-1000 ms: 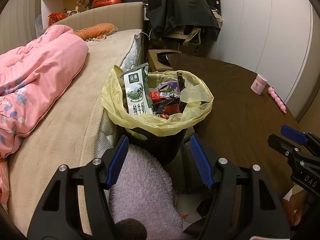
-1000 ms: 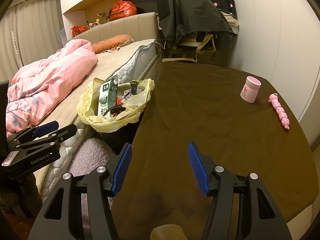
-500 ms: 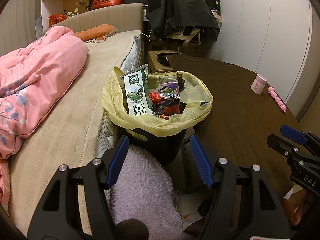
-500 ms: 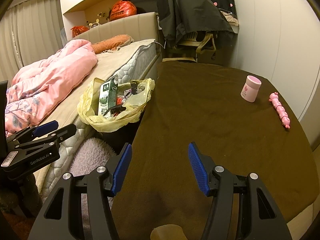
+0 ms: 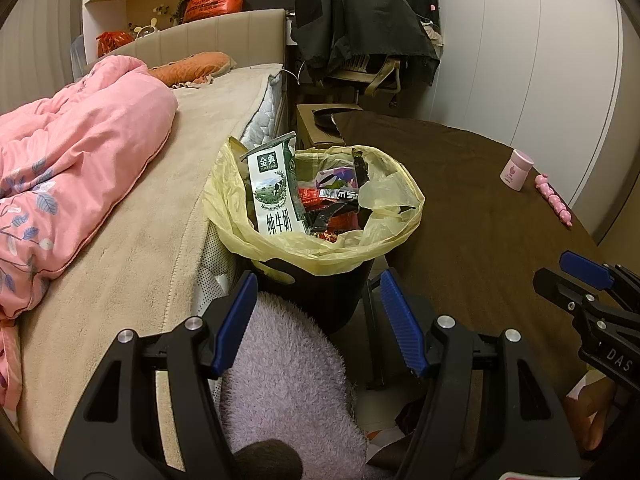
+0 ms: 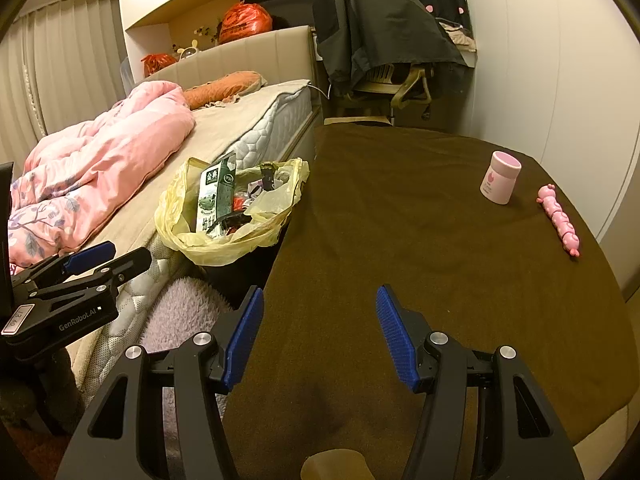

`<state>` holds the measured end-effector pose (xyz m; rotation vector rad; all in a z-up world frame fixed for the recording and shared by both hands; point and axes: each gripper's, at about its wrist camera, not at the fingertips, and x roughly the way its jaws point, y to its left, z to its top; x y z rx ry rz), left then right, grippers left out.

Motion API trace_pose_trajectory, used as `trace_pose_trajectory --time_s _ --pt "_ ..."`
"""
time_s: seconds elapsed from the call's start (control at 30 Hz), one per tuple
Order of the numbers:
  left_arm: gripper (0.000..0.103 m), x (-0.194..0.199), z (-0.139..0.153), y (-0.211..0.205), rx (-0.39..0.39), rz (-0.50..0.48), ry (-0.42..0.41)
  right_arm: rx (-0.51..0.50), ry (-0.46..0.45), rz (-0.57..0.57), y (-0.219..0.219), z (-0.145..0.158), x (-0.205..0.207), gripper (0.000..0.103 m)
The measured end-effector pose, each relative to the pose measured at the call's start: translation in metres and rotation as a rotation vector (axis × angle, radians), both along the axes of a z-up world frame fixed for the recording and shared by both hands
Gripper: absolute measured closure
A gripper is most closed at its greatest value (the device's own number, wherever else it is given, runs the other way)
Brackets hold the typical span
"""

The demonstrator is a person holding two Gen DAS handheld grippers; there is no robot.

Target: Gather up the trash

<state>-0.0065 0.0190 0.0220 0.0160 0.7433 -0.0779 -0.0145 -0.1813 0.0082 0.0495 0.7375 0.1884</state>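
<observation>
The left gripper [image 5: 316,312] hangs with its jaws apart and nothing between them, above a fluffy lilac rug [image 5: 288,380] just before the black trash bin [image 5: 320,292]. The bin, lined with a yellow bag [image 5: 256,240], stands between the bed [image 5: 132,264] and the table's left edge, holding a milk carton [image 5: 276,192] and snack wrappers [image 5: 332,204]. The right gripper [image 6: 320,328], jaws likewise apart and empty, hovers over the near edge of the brown-clothed table [image 6: 400,220]. A pink jar [image 6: 500,178] and a pink toy [image 6: 560,220] sit near its far right edge.

Brown-covered table [image 6: 400,240] bearing only a pink cup [image 6: 501,182] and, just beside it, a pink segmented toy [image 6: 560,220] near the far right edge; bed [image 5: 132,248] alongside carrying a pink quilt [image 5: 72,160] and orange pillow [image 5: 192,70]; lilac fluffy mat [image 5: 288,380] on floor between.
</observation>
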Motion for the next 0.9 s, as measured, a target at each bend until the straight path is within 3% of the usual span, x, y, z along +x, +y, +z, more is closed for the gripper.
trace_pose_trajectory --time_s 0.87,0.9 --pt "0.042 -0.0018 0.0025 -0.0013 0.003 -0.003 -0.013 0.006 0.0 -0.008 0.0016 0.0044 0.0007 0.048" --pt "0.046 -0.0012 0.0022 -0.0006 -0.004 0.002 -0.006 0.006 0.0 -0.009 0.0007 0.0041 0.0004 0.048"
